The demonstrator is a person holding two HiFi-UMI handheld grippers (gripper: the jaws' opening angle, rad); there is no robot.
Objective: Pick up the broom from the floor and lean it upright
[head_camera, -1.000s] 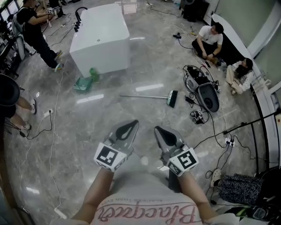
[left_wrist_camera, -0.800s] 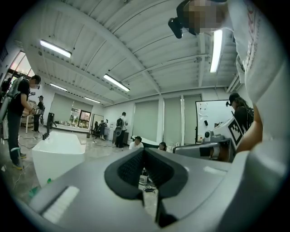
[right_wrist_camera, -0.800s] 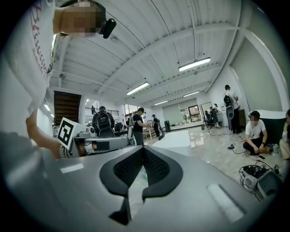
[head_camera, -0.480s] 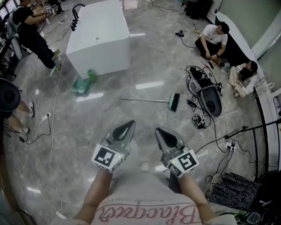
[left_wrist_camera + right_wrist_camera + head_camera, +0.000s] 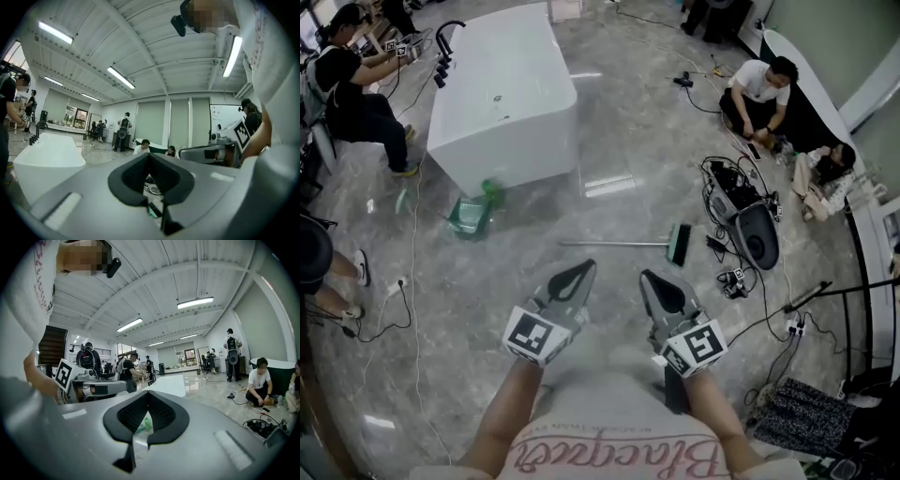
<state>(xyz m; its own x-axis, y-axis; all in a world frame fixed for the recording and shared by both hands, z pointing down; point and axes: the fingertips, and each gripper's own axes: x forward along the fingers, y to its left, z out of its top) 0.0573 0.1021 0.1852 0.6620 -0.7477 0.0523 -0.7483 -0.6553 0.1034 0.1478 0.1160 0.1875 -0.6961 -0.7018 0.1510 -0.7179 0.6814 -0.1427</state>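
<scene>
The white bathtub is the fixed mark here. Over the last second it has slid up and away in the head view, and the floor in front of it has rolled toward the camera. The person is walking forward, past the tub's near end.

The broom has not stirred. It lies flat on the grey floor, out from the tub's near right corner and well apart from it. It now sits much lower in the head view than a second ago, just ahead of the two gripper tips instead of far beyond them. The approach looks nearly done, I judge, and the pickup itself has not started.

Its long axis runs straight across the view, roughly in line with the tub's near end wall. The bare tip of the handle points left, toward the green dustpan by the tub's near corner. The head points right, away from the tub, toward the pile of cables and gear.

The left gripper and the right gripper are carried side by side, aimed forward at the broom. Both have their jaws pressed together with nothing between them. They would have to spread before either could take the handle.
</scene>
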